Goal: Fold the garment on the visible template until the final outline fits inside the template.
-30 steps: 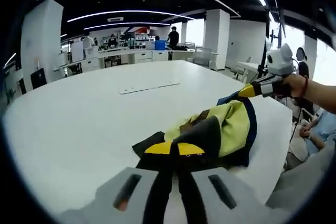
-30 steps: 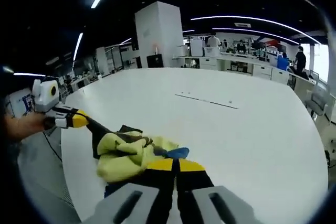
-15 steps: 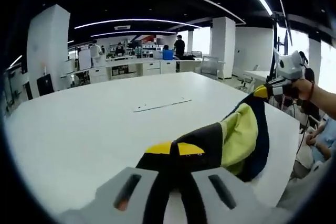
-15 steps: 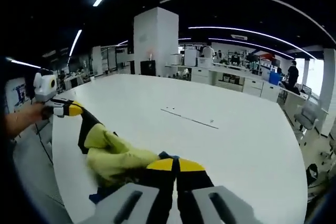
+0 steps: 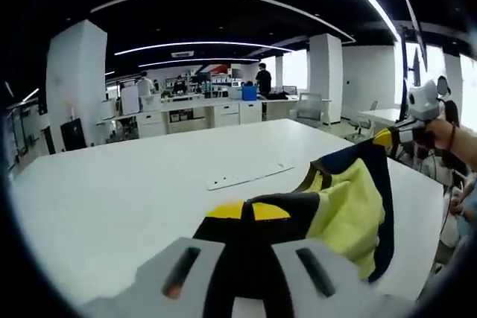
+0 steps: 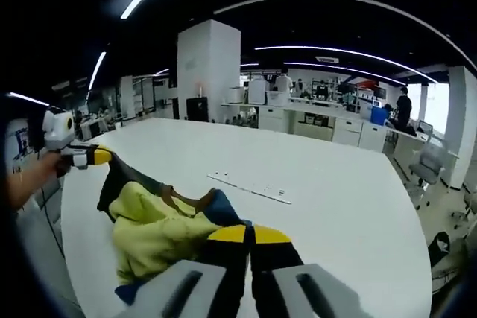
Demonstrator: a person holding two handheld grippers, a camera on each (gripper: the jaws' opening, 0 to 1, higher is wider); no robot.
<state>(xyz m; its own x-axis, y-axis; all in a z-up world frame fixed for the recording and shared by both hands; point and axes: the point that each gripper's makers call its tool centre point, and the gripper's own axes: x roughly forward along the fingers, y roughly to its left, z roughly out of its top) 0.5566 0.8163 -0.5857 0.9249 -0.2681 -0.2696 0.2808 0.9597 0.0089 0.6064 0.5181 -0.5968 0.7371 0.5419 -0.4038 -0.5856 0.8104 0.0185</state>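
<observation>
Left gripper view is showing the left claw [image 5: 250, 210] pinched shut on a dark edge of the garment [image 5: 350, 202], and the cloth is now hanging stretched in the air between it and the right claw [image 5: 387, 137], where a second ago it was lying bunched on the bench [image 5: 112, 184]. In the right gripper view the right claw [image 6: 250, 234] is likewise closing on the garment [image 6: 160, 225], which is running out to the left claw [image 6: 93, 156] by the bench [image 6: 335, 206] edge. Lifting it clear is probably opening it for laying flat; no fold is yet made. A thin pale strip [image 5: 250, 178] is lying mid-bench; whether it belongs to the template is unclear, and no full outline is showing. Garment shape is hard to read.
</observation>
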